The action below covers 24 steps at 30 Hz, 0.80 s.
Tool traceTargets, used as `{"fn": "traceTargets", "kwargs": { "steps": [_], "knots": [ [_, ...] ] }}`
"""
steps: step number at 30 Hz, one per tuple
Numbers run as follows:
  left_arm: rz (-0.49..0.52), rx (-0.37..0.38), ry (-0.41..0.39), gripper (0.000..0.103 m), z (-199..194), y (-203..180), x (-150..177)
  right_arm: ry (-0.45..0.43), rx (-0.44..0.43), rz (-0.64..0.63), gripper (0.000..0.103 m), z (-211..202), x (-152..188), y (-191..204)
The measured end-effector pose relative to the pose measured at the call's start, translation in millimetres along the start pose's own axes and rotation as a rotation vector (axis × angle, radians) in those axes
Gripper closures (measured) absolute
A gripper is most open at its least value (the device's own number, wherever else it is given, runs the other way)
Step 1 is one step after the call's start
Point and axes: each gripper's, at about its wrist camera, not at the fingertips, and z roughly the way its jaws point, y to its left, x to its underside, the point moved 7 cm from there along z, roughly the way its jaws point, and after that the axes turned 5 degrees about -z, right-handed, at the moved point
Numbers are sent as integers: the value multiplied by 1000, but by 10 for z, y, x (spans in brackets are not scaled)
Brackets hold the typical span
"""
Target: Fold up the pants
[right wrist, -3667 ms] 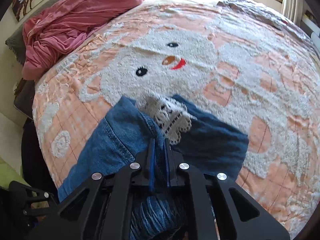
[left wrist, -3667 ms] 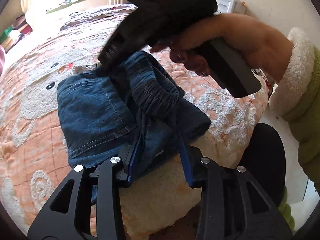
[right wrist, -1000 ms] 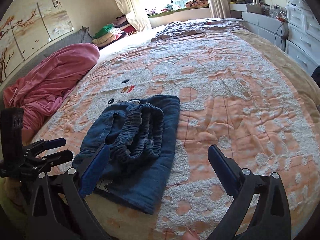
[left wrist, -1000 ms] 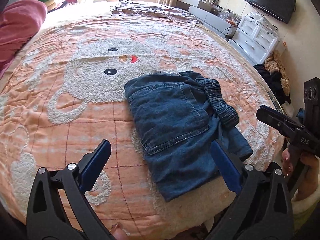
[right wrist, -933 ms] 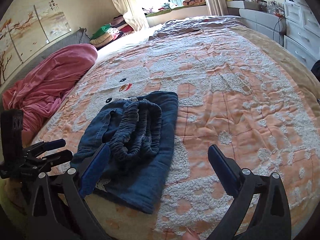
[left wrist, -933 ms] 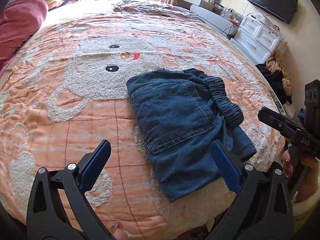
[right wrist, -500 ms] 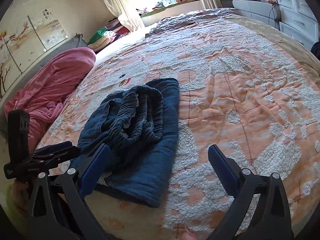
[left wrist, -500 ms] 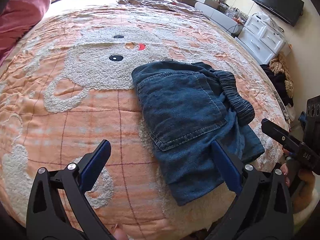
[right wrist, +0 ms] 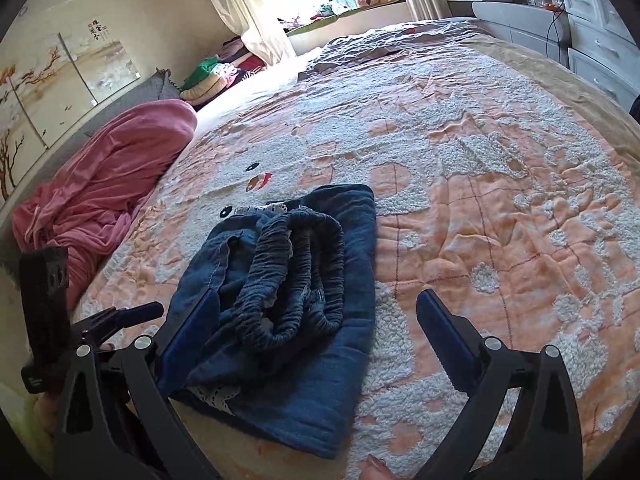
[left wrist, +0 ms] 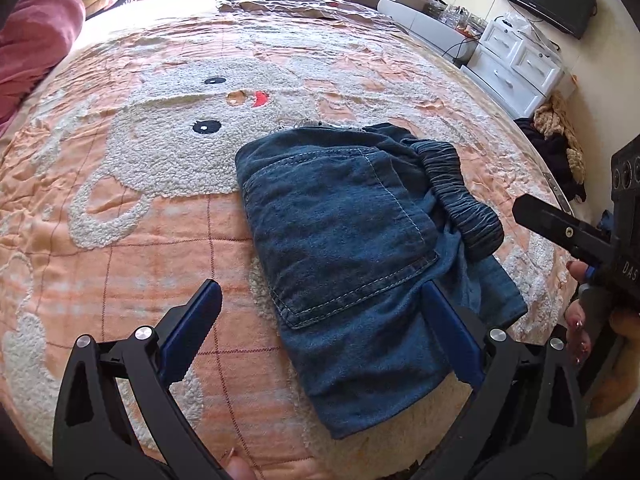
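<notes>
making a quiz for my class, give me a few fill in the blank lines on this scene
1. The folded pants are made of blue ____.
2. Both the left gripper and the right gripper have their jaws ____.
3. The pants lie on a ____.
4. The bunched blanket near the bed's edge is ____ in colour.

Missing words: denim; open; bed; pink

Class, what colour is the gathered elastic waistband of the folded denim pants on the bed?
The elastic waistband is dark greyish blue, matching the denim pants; clearest in the right wrist view.
</notes>
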Motion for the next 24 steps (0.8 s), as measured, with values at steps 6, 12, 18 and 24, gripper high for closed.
{"fn": "traceTargets", "kwargs": {
  "steps": [6,12,18,24],
  "knots": [
    [-1,3,29,9,191,66,47,97,-35,44,5,337,46,-53],
    [-24,59,28,9,271,102,79,129,-100,106,5,529,121,-135],
    [-66,96,37,9,300,100,59,138,-158,117,19,599,99,-118],
    [-94,121,51,21,321,56,34,144,-217,118,52,635,83,-80]
  ]
}}
